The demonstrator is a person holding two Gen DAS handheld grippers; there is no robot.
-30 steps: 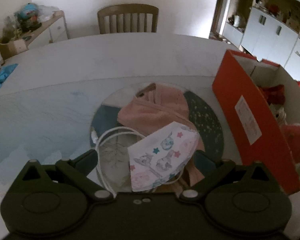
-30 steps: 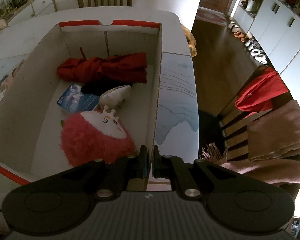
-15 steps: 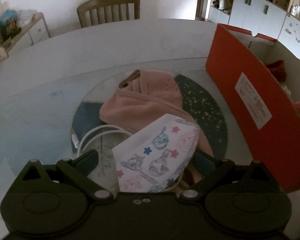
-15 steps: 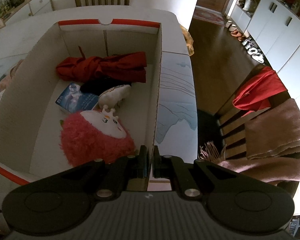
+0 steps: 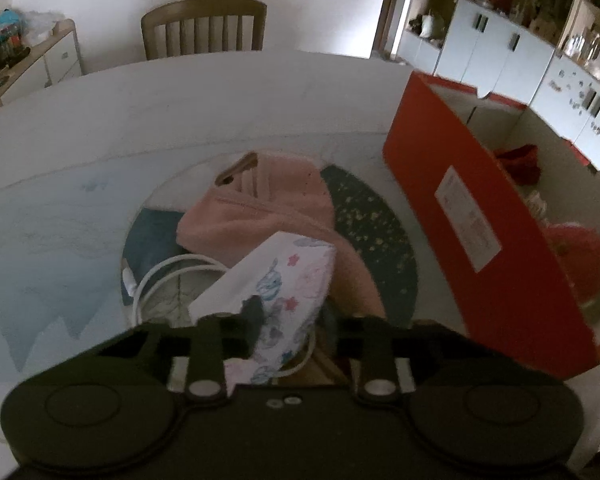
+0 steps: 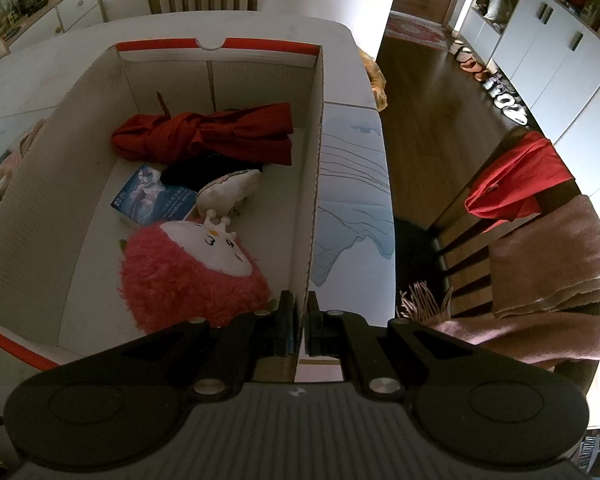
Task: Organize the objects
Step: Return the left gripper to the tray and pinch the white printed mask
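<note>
The left tongs (image 5: 290, 322) are clenched on a printed face mask (image 5: 284, 280), white with small stars and cartoon animals; the left finger (image 5: 254, 316) presses on its patterned side, while the opposite finger is mostly hidden behind the fabric. The mask's white ear loop (image 5: 168, 276) curls out to the left over a round dark-blue mat (image 5: 376, 216) on the bench (image 5: 180, 100). Just behind the mask a pink cloth (image 5: 272, 204) lies bunched on the same mat. The frame is blurred, so whether the mask touches the cloth or hangs just above it is hard to tell.

Toward the right edge of the bench stands an open orange box (image 5: 452, 184), its labelled long wall facing the mat.

The right tongs (image 6: 298, 326) are closed on the box's right-hand wall (image 6: 314, 184), one finger inside and one outside. Inside the box lie a knotted red cloth (image 6: 212, 136), a dark item (image 6: 196, 170), a blue booklet (image 6: 152, 196), a small white pouch (image 6: 230, 190) and a fluffy pink plush (image 6: 188, 276) with a white face, nearest the tongs. A wooden chair (image 5: 204, 28) stands at the bench's far edge.
</note>
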